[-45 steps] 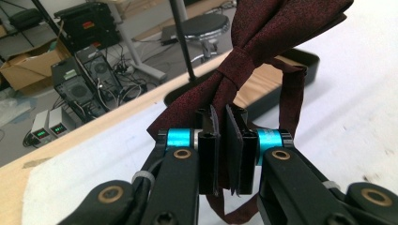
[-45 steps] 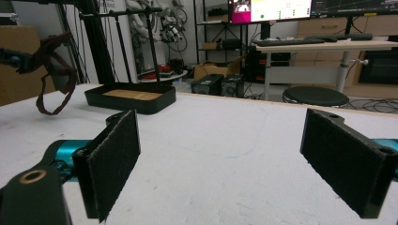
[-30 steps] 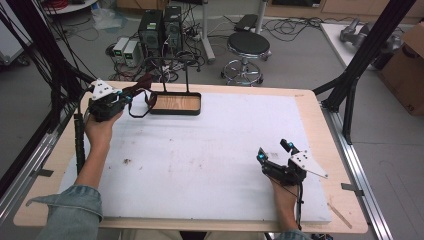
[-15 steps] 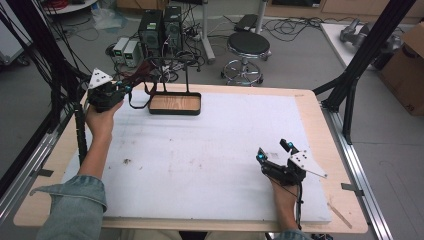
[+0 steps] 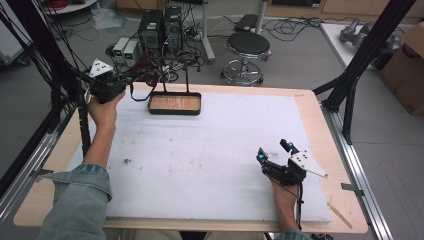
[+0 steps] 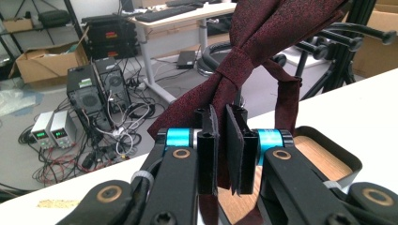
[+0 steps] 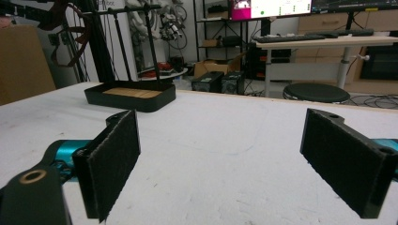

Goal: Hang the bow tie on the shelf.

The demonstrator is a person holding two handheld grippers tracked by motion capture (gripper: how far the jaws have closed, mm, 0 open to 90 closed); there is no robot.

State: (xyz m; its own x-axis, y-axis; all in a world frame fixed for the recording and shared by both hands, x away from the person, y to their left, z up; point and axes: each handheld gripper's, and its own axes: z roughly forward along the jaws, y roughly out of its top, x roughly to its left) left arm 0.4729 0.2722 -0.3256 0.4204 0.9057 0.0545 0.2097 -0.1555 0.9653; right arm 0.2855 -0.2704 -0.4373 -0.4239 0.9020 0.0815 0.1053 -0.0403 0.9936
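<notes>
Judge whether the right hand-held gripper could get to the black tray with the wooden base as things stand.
Probably yes. The right hand-held gripper is open and holds nothing, and bare white tabletop lies between it and the tray. The left hand-held gripper holds the tie beside it.

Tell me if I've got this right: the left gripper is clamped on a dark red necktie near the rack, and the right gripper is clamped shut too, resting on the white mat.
Not quite. The left gripper is indeed shut on the dark red necktie by the rack, but the right gripper is open. The right gripper view shows its two pads wide apart with nothing between them, above the white mat.
</notes>
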